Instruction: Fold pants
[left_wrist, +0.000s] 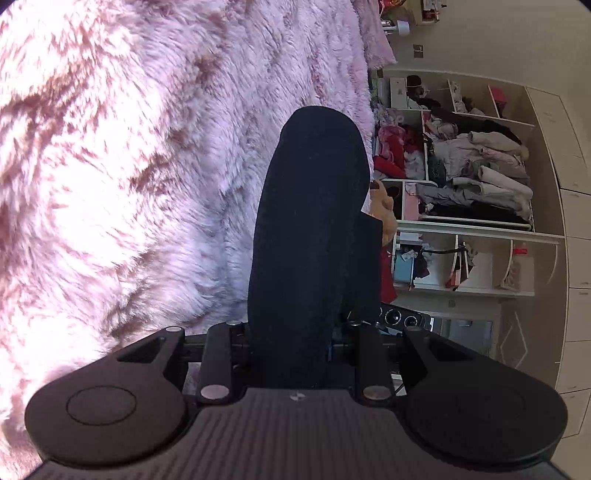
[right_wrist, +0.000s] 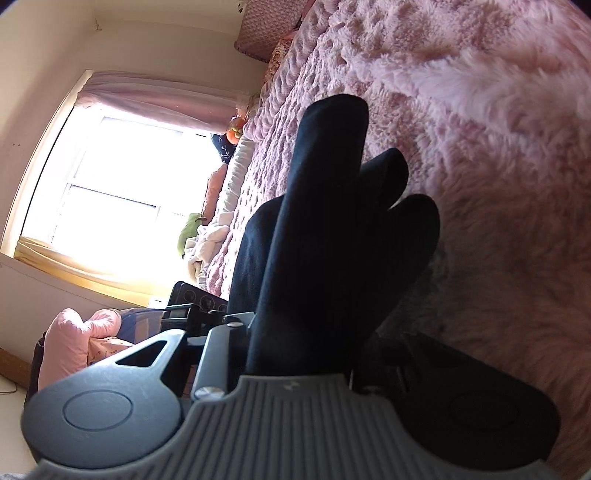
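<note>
The pants (left_wrist: 314, 221) are dark navy cloth. In the left wrist view they rise as one thick fold from between the jaws of my left gripper (left_wrist: 291, 343), which is shut on them, and they hide its fingertips. In the right wrist view the pants (right_wrist: 325, 229) stand up in several bunched folds from my right gripper (right_wrist: 295, 343), also shut on the cloth. Both held parts hang just off the fluffy pink blanket (left_wrist: 129, 166) that covers the bed (right_wrist: 498, 166). A person's hand (left_wrist: 384, 210) shows just behind the cloth in the left wrist view.
Open white shelves (left_wrist: 461, 166) stuffed with clothes stand beyond the bed's edge. A bright window (right_wrist: 122, 192) with a pink curtain is on the other side. Pillows and toys (right_wrist: 207, 236) lie along the bed's edge. A pink padded garment (right_wrist: 85, 343) sits below the window.
</note>
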